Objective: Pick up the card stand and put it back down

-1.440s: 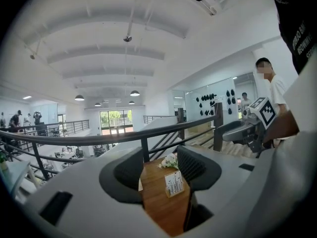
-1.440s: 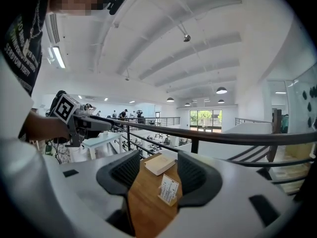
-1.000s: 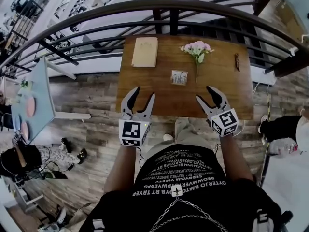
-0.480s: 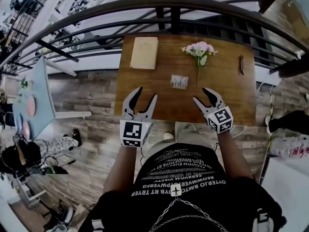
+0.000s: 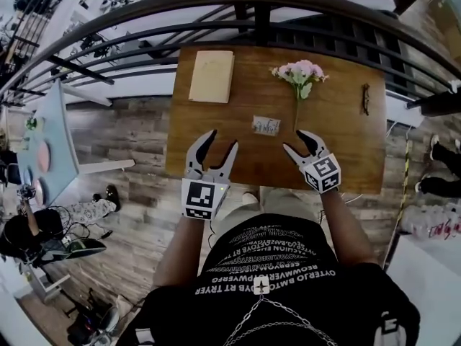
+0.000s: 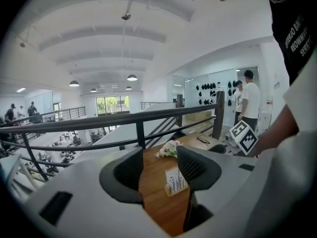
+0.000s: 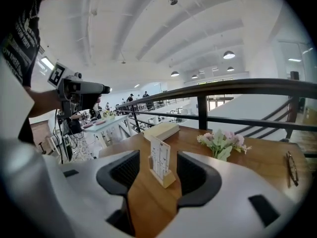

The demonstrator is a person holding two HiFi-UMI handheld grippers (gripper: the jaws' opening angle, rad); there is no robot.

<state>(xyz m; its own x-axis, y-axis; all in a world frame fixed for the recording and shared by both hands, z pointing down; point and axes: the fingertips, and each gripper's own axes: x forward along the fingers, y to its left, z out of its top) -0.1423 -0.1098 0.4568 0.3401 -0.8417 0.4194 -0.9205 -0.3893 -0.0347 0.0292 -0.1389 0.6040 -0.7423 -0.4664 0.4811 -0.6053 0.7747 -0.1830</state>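
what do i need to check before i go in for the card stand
1. card stand upright on the table: ok
2. right gripper jaws apart, nothing gripped: ok
3. card stand lined up between those jaws in the right gripper view: ok
4. left gripper jaws apart and empty, short of the card stand: ok
5. flowers beside the card stand, not touching it: ok
6. card firmly seated in its base: cannot tell
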